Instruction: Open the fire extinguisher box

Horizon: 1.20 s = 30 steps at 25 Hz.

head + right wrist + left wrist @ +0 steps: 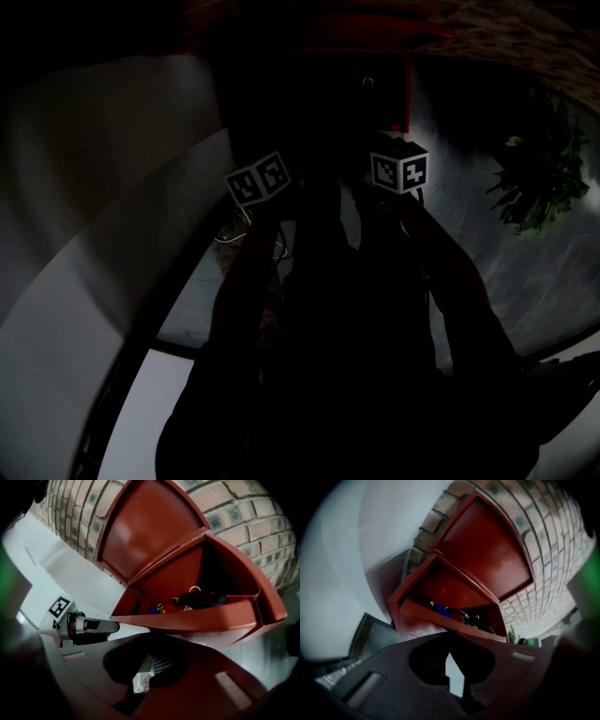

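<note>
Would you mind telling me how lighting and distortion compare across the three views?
Head view: heavily underexposed; only the left marker cube and right marker cube stand out. Left gripper view: evenly lit, but fisheye curves the brick wall and the foreground is dark and soft. Right gripper view: the open red box is clearest, corners vignetted.

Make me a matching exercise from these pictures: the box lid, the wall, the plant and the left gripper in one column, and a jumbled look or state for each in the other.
1. box lid
2. wall
3. plant
4. left gripper

A. made of brick
B. green leaves
C. swung up, open
D. jaws shut, nothing held

Pairs: 1-C, 2-A, 3-B, 4-D
</note>
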Each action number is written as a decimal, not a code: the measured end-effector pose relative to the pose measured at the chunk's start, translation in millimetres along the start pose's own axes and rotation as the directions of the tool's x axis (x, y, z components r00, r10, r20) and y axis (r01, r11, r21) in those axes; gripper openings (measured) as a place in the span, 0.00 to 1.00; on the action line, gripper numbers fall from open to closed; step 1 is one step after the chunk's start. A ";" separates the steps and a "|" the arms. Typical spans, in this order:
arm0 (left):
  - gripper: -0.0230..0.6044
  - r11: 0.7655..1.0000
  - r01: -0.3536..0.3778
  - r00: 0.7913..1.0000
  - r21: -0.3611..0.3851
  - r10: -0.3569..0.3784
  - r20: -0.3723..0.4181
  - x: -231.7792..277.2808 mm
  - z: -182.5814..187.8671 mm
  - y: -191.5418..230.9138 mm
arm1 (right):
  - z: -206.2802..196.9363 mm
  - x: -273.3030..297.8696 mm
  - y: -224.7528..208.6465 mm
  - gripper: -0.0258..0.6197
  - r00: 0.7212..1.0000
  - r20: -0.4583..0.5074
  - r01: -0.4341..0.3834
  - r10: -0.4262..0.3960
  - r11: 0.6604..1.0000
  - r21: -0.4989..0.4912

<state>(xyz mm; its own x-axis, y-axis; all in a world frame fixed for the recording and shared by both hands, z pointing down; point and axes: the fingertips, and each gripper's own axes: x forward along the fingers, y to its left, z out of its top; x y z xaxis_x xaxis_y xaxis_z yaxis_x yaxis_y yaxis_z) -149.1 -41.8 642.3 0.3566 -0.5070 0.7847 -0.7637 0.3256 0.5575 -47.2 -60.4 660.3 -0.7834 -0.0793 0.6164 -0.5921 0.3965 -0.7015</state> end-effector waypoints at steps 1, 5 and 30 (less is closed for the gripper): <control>0.04 1.000 -0.020 1.000 0.024 0.020 -0.011 0.3 -0.2 -0.1 | 0.2 -0.3 -0.5 0.03 1.000 -0.002 0.007 -0.007 1.000 -0.004; 0.04 0.989 -0.111 0.993 0.098 0.115 -0.036 0.6 2.9 -0.1 | 2.8 1.3 -0.9 0.03 0.999 -0.025 0.037 -0.038 0.999 -0.025; 0.04 0.974 0.040 0.992 0.223 -0.012 -0.129 5.0 -1.0 -0.1 | 6.5 17.2 16.1 0.04 0.995 0.079 0.056 -0.068 0.988 0.142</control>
<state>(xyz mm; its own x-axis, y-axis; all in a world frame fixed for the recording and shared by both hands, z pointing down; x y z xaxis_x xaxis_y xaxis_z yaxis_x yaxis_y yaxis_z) -146.7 -43.5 646.4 0.4319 -0.4035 0.8067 -0.8496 0.1183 0.5140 -71.4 -61.3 657.3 -0.7538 -0.1782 0.6324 -0.6561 0.2577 -0.7093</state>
